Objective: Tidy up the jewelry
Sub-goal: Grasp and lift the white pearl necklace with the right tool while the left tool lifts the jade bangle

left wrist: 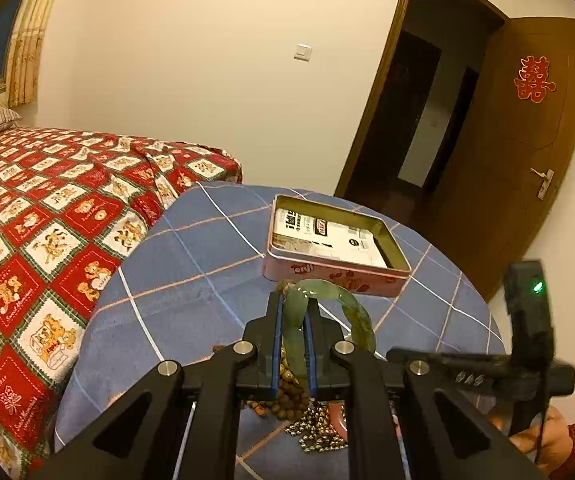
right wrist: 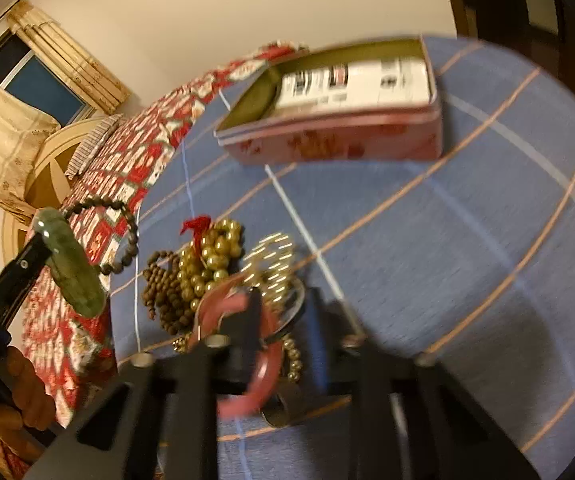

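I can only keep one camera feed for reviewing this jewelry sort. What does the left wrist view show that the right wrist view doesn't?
Only the left wrist view: the door and light switch. Only the right wrist view: the window and the gold bead strand. Both: the open tin, the blue checked cloth, and the left hand-held gripper shut on the green bangle.

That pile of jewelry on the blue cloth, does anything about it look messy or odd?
Yes. The bead strands, gold beads and a pink bangle lie tangled in one heap beside the tin, not in it. A dark bead bracelet hangs caught on the green bangle in the left gripper.
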Motion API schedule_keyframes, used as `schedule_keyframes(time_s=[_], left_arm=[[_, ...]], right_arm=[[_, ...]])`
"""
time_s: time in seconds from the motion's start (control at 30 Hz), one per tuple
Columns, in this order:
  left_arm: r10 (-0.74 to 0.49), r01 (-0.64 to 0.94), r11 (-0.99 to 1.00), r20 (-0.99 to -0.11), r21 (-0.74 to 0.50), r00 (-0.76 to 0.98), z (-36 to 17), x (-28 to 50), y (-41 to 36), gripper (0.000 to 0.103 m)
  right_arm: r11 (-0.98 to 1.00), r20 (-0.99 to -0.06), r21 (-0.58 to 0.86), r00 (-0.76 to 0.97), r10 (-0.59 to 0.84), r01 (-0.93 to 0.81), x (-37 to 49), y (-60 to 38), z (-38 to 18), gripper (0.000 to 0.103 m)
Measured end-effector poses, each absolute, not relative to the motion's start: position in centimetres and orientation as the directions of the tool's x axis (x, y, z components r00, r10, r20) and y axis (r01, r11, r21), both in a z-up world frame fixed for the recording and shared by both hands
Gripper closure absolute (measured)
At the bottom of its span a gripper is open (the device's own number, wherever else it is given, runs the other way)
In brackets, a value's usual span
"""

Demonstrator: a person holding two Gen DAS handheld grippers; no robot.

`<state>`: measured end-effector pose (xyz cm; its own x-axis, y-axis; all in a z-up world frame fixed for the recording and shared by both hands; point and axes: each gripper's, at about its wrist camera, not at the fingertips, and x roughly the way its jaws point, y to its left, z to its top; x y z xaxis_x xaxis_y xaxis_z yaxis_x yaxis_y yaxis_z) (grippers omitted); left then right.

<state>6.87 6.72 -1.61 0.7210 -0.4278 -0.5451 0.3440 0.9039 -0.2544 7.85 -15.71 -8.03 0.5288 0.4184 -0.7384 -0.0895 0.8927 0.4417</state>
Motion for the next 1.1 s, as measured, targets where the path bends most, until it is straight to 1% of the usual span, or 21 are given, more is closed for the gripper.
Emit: schedule_keyframes(time_s=[0.07, 0.17, 0.27, 0.4, 0.43, 0.47, 0.53, 0.6, 0.67, 0.73, 0.8, 0.87, 0.9, 1.1], left_arm=[[-0.421, 0.351, 0.906, -0.562, -0.235, 0.711, -2.1, 7.0, 6.2, 0.094], [-0.411, 0.356, 0.910, -0.579, -0.213, 0.704, -2.6, 6.9, 5.6, 0.094], [-0.433, 0.378, 0.899, -0.575, -0.221, 0.694, -2.6, 6.6, 5.5, 0.094], [-0.418, 0.363, 0.906, -0.584, -0.215, 0.696, -2.9, 6.8, 5.4, 0.094], [-0.417, 0.362, 0.907, -0.587, -0.217, 0.694, -3.0, 6.9, 5.3, 0.094], [-0.426, 0.366, 0.903, -0.586, -0.226, 0.690, -3.1, 6.8, 5.4, 0.094], [-0.473, 0.395, 0.880, -0.562, -0.263, 0.679, -2.8, 6.6, 5.5, 0.093], [-0.484, 0.405, 0.874, -0.547, -0.267, 0.683, -2.3, 6.4, 5.5, 0.092], [-0.465, 0.399, 0.884, -0.556, -0.245, 0.689, -2.3, 6.5, 5.2, 0.092], [-0.436, 0.378, 0.898, -0.564, -0.224, 0.701, -2.6, 6.7, 5.2, 0.092], [-0.430, 0.359, 0.902, -0.566, -0.240, 0.703, -2.8, 6.8, 5.7, 0.092], [-0.431, 0.346, 0.902, -0.562, -0.257, 0.706, -2.8, 6.9, 6.2, 0.092], [-0.426, 0.338, 0.905, -0.557, -0.259, 0.713, -2.6, 6.9, 6.5, 0.092], [-0.410, 0.294, 0.910, -0.516, -0.293, 0.752, -1.2, 7.1, 8.1, 0.092]], right_arm=[[0.879, -0.709, 0.466, 0.552, 0.439, -0.102, 7.6, -16.2, -7.2, 0.095], [0.906, -0.713, 0.412, 0.586, 0.384, -0.092, 7.5, -16.4, -6.6, 0.095], [0.901, -0.704, 0.426, 0.593, 0.390, -0.088, 7.3, -16.7, -6.5, 0.095], [0.889, -0.687, 0.440, 0.590, 0.424, -0.127, 7.0, -16.1, -6.1, 0.088], [0.890, -0.691, 0.437, 0.584, 0.426, -0.132, 7.0, -15.8, -6.1, 0.077], [0.889, -0.692, 0.436, 0.581, 0.429, -0.138, 6.9, -15.6, -6.1, 0.058], [0.892, -0.689, 0.430, 0.589, 0.422, -0.136, 6.6, -15.5, -6.1, 0.040], [0.887, -0.678, 0.440, 0.596, 0.430, -0.141, 6.5, -15.4, -5.9, 0.040], [0.880, -0.663, 0.450, 0.604, 0.443, -0.151, 6.5, -15.4, -5.7, 0.040], [0.894, -0.669, 0.423, 0.615, 0.417, -0.146, 6.6, -15.3, -5.6, 0.040], [0.901, -0.676, 0.410, 0.616, 0.404, -0.140, 6.7, -15.3, -5.8, 0.045], [0.902, -0.681, 0.408, 0.611, 0.405, -0.143, 6.7, -15.3, -6.0, 0.060], [0.903, -0.685, 0.403, 0.606, 0.405, -0.149, 6.8, -15.2, -6.0, 0.063], [0.904, -0.705, 0.388, 0.575, 0.415, -0.177, 8.0, -13.8, -6.6, 0.061]])
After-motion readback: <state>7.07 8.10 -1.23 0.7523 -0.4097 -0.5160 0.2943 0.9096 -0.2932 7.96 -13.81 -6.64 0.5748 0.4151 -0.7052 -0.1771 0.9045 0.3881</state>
